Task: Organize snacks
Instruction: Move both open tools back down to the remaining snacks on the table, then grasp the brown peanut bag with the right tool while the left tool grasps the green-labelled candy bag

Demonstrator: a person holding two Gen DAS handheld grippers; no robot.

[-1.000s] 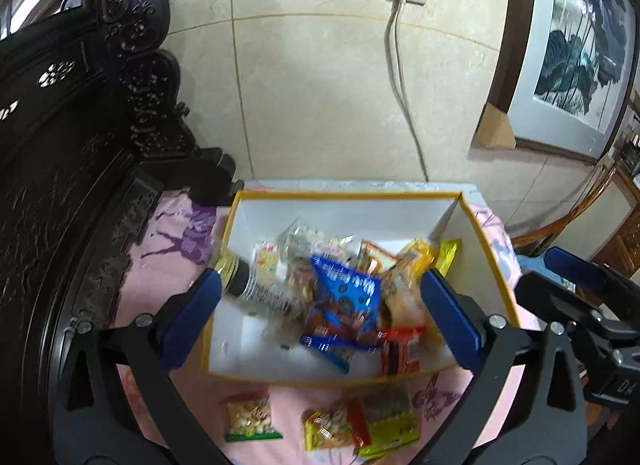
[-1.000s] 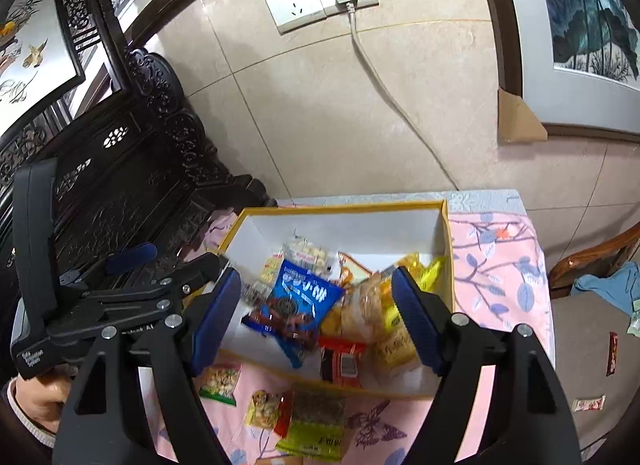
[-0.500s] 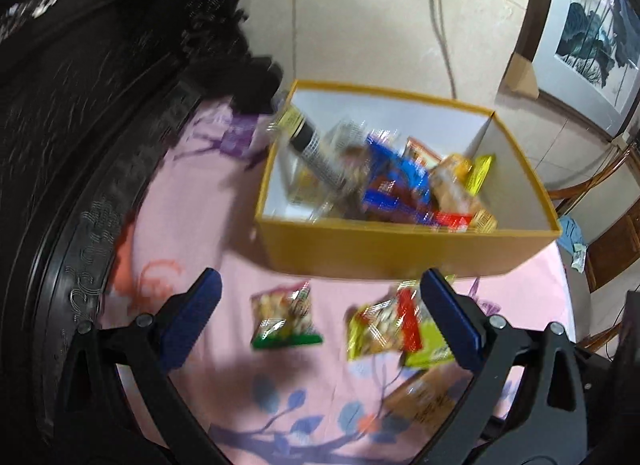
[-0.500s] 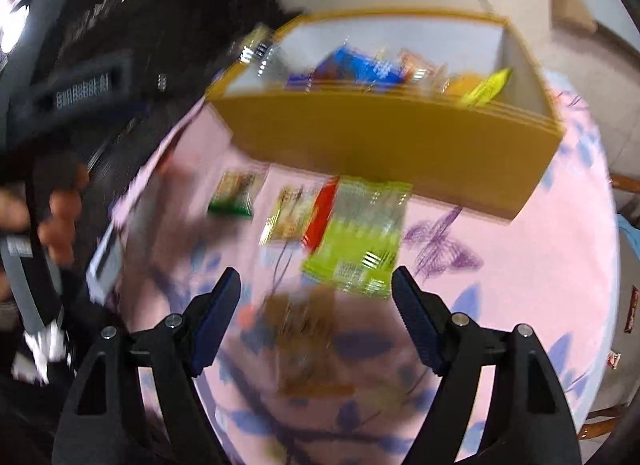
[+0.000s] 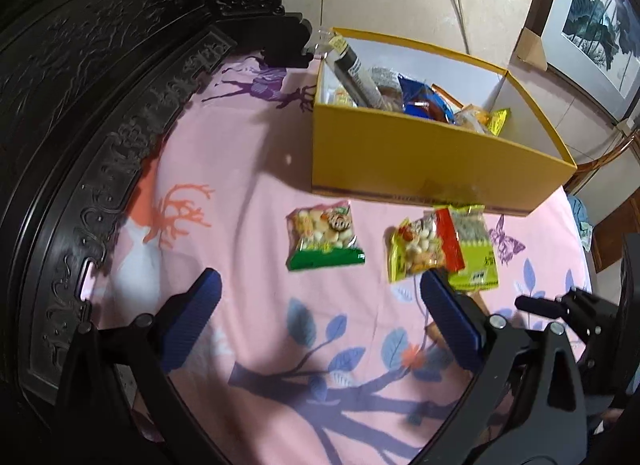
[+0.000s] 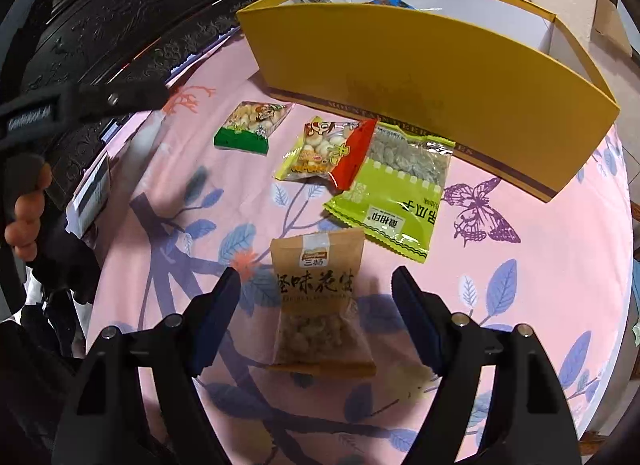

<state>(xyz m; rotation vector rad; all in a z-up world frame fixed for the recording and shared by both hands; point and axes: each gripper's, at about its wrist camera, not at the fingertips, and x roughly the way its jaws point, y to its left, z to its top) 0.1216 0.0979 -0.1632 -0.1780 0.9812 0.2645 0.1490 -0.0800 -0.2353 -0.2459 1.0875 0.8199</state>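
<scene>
A yellow box (image 5: pixel 420 157) holding several snacks stands on the pink cloth; it also shows in the right wrist view (image 6: pixel 420 77). In front of it lie a green-edged packet (image 5: pixel 324 239) (image 6: pixel 250 127), a yellow packet (image 5: pixel 416 251) (image 6: pixel 316 151) and a lime-green seed packet (image 5: pixel 474 255) (image 6: pixel 396 193). A brown peanut packet (image 6: pixel 320 301) lies between the fingers of my right gripper (image 6: pixel 316 285), which is open and just above it. My left gripper (image 5: pixel 320 297) is open and empty, nearer than the green-edged packet.
A dark carved wooden cabinet (image 5: pixel 92 105) borders the table on the left. A pink flowered tablecloth (image 5: pixel 256 345) covers the table. A framed picture (image 5: pixel 592 17) leans on the tiled wall at right. The left gripper's handle and a hand (image 6: pixel 28 205) show at left.
Both grippers have dropped from above the box to low over the cloth in front of it. The right gripper now straddles the brown packet. Both stay open.
</scene>
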